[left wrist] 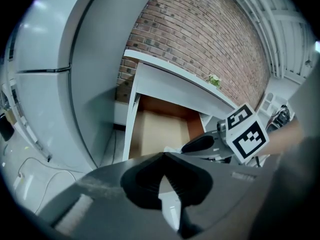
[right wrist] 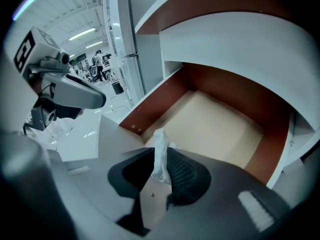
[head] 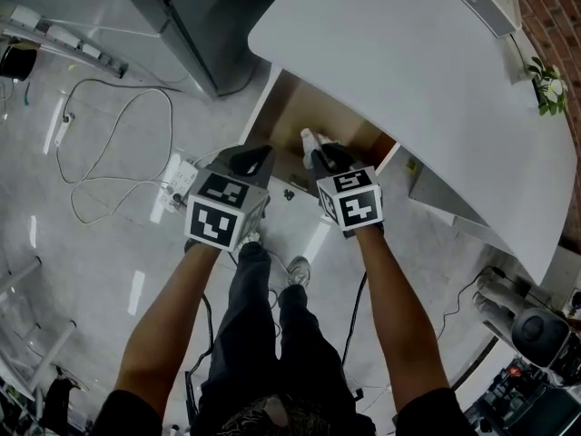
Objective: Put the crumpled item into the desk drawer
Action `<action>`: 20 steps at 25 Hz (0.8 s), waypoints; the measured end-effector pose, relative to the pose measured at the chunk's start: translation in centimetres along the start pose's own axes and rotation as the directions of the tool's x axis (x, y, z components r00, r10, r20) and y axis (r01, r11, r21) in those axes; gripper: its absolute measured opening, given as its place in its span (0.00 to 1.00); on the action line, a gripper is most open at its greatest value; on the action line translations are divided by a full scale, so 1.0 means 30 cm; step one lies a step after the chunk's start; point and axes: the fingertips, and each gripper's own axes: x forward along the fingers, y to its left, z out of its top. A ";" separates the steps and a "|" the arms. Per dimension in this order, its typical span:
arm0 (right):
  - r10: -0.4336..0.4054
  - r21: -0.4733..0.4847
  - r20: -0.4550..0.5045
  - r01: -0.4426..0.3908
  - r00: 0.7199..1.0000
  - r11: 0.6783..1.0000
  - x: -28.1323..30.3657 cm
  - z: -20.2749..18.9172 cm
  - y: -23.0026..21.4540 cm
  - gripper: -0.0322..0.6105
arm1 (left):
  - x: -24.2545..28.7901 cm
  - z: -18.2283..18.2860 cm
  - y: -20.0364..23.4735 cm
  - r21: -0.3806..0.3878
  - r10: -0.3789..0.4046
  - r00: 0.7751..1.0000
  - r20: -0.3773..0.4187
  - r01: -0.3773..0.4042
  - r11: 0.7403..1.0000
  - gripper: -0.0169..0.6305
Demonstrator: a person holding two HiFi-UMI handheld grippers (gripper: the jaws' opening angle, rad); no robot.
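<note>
A crumpled white item (head: 309, 139) (right wrist: 161, 156) sticks up between the jaws of my right gripper (head: 321, 155) (right wrist: 158, 153), which is shut on it. It hangs over the front edge of the open desk drawer (head: 300, 107) (right wrist: 215, 124), whose pale wooden floor looks bare. The drawer (left wrist: 157, 131) juts out below the white desk top (head: 408, 62). To the left of the right one, my left gripper (head: 255, 158) (left wrist: 163, 157) is shut with nothing in it, just short of the drawer front.
White cables and a power strip (head: 172, 184) lie on the glossy floor at the left. A grey cabinet (head: 182, 16) stands beside the drawer. The person's legs and shoes (head: 295, 271) are below the grippers. A small plant (head: 547, 84) sits on the desk's far edge.
</note>
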 end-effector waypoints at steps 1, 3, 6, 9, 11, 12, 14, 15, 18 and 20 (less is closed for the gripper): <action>0.008 0.005 -0.003 -0.008 1.000 1.000 0.003 -0.001 0.002 0.18 | 0.002 0.000 0.003 -0.001 0.002 1.000 -0.002 -0.002 1.000 0.02; 0.013 0.008 -0.006 -0.013 1.000 1.000 0.003 0.000 -0.002 0.20 | 0.004 0.004 0.004 -0.002 0.005 1.000 -0.004 -0.005 1.000 0.02; 0.007 0.005 -0.002 -0.007 1.000 1.000 -0.012 0.006 -0.010 0.20 | 0.000 0.011 -0.007 0.000 0.006 1.000 -0.002 -0.006 1.000 0.02; 0.004 0.004 0.010 -0.004 1.000 1.000 -0.038 0.021 -0.011 0.20 | -0.016 0.026 -0.015 0.005 0.014 1.000 0.002 -0.014 1.000 0.02; 0.002 0.004 0.020 -0.003 1.000 1.000 -0.062 0.031 -0.009 0.20 | -0.032 0.042 -0.023 0.010 0.022 1.000 0.008 -0.022 1.000 0.02; 0.002 0.005 0.026 -0.002 1.000 1.000 -0.075 0.036 -0.007 0.19 | -0.042 0.049 -0.028 0.011 0.026 1.000 0.012 -0.026 1.000 0.02; 0.003 0.007 0.037 -0.003 0.999 1.000 -0.106 0.045 0.002 0.19 | -0.066 0.063 -0.040 0.014 0.034 0.999 0.017 -0.034 0.999 0.02; 0.003 0.008 0.043 -0.003 0.999 1.000 -0.124 0.051 0.008 0.19 | -0.079 0.070 -0.047 0.016 0.038 0.999 0.018 -0.038 0.999 0.02; 0.002 0.009 0.064 -0.002 0.998 1.000 -0.181 0.075 0.022 0.19 | -0.124 0.099 -0.068 0.025 0.051 0.998 0.029 -0.052 0.998 0.02; 0.000 0.009 0.080 -0.001 0.997 1.000 -0.222 0.093 0.028 0.19 | -0.154 0.124 -0.084 0.029 0.061 0.997 0.039 -0.062 0.998 0.02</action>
